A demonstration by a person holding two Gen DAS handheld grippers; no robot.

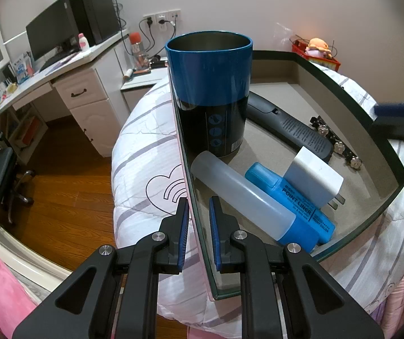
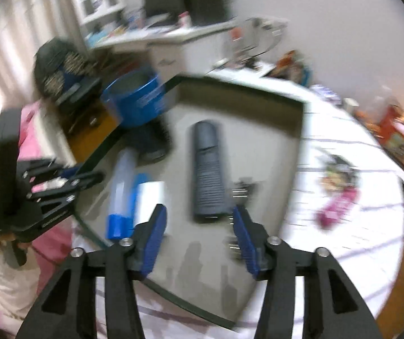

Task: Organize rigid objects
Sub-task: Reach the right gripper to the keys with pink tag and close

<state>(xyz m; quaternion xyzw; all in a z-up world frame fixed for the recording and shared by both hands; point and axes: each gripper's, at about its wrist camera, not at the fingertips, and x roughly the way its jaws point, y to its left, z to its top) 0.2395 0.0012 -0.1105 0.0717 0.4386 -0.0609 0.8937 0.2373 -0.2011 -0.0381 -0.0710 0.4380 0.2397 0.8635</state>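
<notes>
Tray (image 1: pixel 301 90): 1 cup (image 1: pixel 210 90), 1 bottle (image 1: pixel 238 195); left tool (image 1: pixel 197 217) clamps tray wall; right tool (image 2: pixel 199 237) parted, empty.

The left wrist view sits close at the tray's (image 1: pixel 394 152) left wall, looking steeply down along it. The blurred right wrist view looks down from the tray's (image 2: pixel 286 96) near edge. Both share the tray's floor.

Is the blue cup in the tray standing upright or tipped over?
Upright. The blue cup stands on its base on the tray floor, open mouth up, at the left wall; nothing shows inside it.
</notes>
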